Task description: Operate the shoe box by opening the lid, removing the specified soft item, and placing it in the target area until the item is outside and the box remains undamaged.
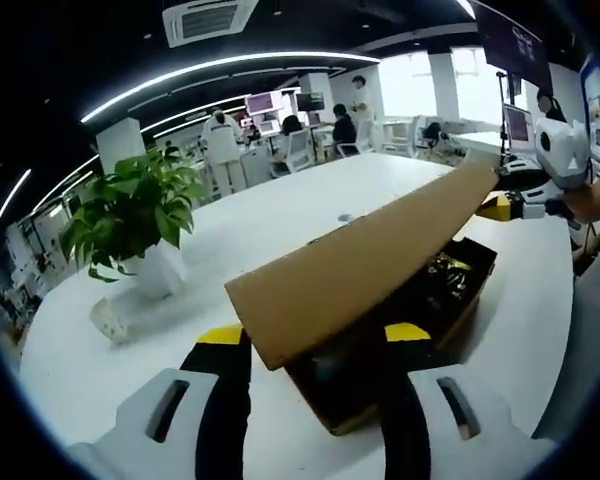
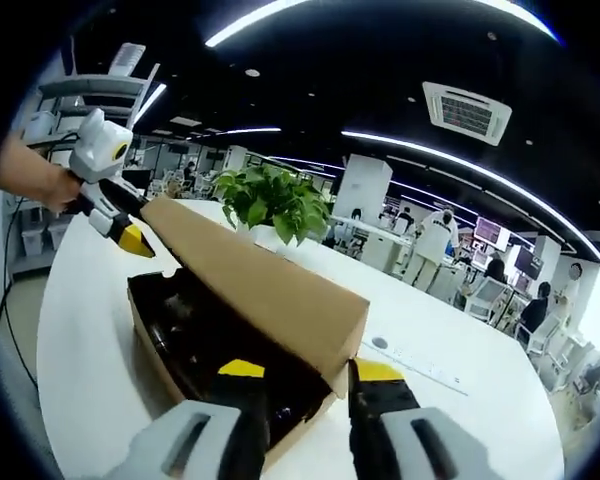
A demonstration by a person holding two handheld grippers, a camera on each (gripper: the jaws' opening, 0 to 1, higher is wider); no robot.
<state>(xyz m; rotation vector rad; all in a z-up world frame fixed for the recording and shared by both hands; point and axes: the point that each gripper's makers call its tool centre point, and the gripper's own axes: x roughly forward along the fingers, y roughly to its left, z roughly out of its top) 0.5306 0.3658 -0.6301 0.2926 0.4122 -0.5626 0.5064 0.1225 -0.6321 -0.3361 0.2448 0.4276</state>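
On the smooth white table [image 1: 280, 215], a leafy plant [image 1: 130, 210] stands at ten o'clock. Both tongs, the left gripper [image 1: 315, 340] and right gripper [image 2: 298, 372], pinch the flat cardboard lid [image 2: 255, 280] above the rectangular shoe box [image 1: 450, 290].

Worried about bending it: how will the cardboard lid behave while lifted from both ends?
The lid looks like thin cardboard, so probably light. It spans straight between the left gripper and right gripper, suggesting fair stiffness, though uneven lifting might crease it.

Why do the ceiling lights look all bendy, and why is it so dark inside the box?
Left gripper view: the fisheye lens curves the light strips; the lid shades the box inside. Right gripper view: the strips bow too, and the box interior stays dark under the lid.
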